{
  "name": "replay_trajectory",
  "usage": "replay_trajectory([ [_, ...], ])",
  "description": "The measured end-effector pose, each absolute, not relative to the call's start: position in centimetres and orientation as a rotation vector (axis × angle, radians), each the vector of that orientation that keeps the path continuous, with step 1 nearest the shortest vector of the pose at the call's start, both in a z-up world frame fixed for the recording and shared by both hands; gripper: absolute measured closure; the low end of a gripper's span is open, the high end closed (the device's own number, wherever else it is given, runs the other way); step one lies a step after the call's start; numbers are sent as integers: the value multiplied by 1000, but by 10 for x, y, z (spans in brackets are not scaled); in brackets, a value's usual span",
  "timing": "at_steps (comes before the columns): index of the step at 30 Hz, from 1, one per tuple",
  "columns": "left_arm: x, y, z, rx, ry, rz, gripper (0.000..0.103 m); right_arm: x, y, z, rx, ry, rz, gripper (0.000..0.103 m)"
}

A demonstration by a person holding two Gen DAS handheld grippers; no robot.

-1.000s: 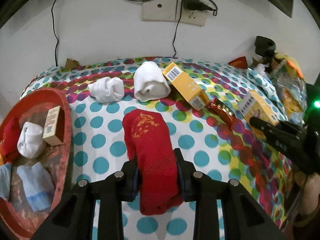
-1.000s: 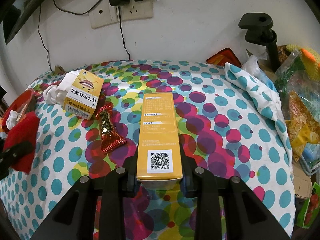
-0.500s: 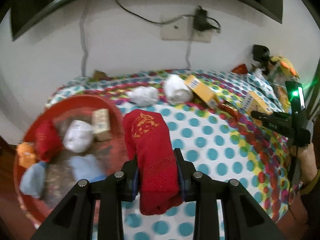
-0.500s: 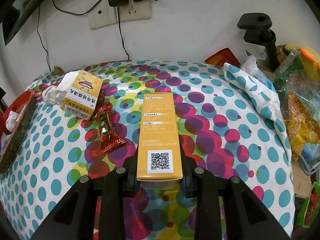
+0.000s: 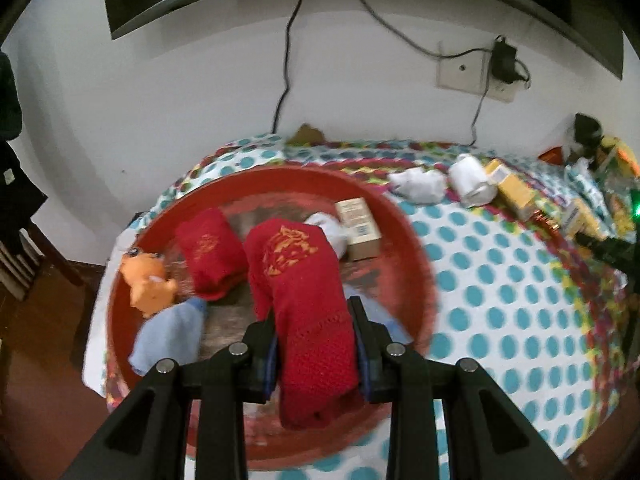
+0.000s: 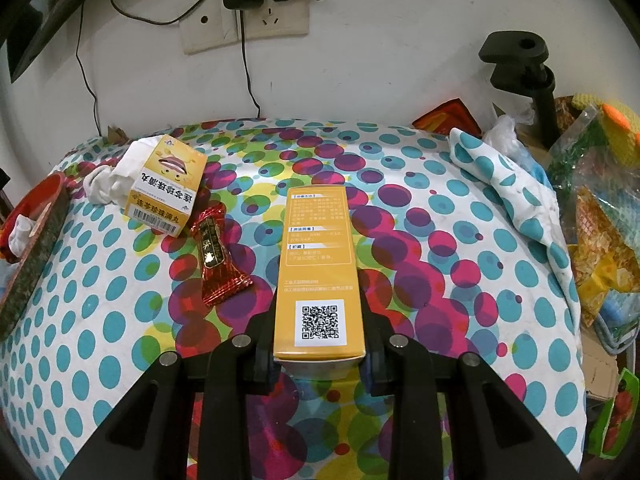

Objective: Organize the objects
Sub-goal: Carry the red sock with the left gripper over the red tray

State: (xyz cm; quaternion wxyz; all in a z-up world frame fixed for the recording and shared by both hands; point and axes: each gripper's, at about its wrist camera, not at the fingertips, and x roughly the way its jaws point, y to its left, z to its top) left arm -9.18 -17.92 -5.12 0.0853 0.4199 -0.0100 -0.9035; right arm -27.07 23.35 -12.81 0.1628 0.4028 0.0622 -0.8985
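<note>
My left gripper (image 5: 316, 328) is shut on a rolled red sock (image 5: 304, 296) and holds it over the round red tray (image 5: 416, 264). In the tray lie another red sock (image 5: 210, 252), a blue sock (image 5: 168, 332), an orange toy (image 5: 148, 276), a white sock (image 5: 330, 228) and a small box (image 5: 358, 228). My right gripper (image 6: 320, 336) is shut on a long yellow box (image 6: 320, 272) with a QR code, low over the dotted tablecloth (image 6: 460, 280). A second yellow box (image 6: 164, 196) and a red candy wrapper (image 6: 214, 256) lie to its left.
Two white socks (image 5: 440, 184) rest near the wall beyond the tray. A wall socket with plugs (image 6: 248, 16) sits above the table. A black clamp (image 6: 520, 64) and bags of clutter (image 6: 600, 200) crowd the right edge. The tray's rim (image 6: 32, 264) shows at far left.
My left gripper has carried the red sock leftwards from above the dotted cloth to above the red tray. The right gripper and its yellow box have not moved.
</note>
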Motion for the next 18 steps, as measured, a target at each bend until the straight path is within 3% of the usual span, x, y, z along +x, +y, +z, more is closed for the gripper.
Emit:
replay_trajectory([
  [18,-82,-249,-102,1374,41,-2565,73,-273,232,-131,1156,227,-2551,75],
])
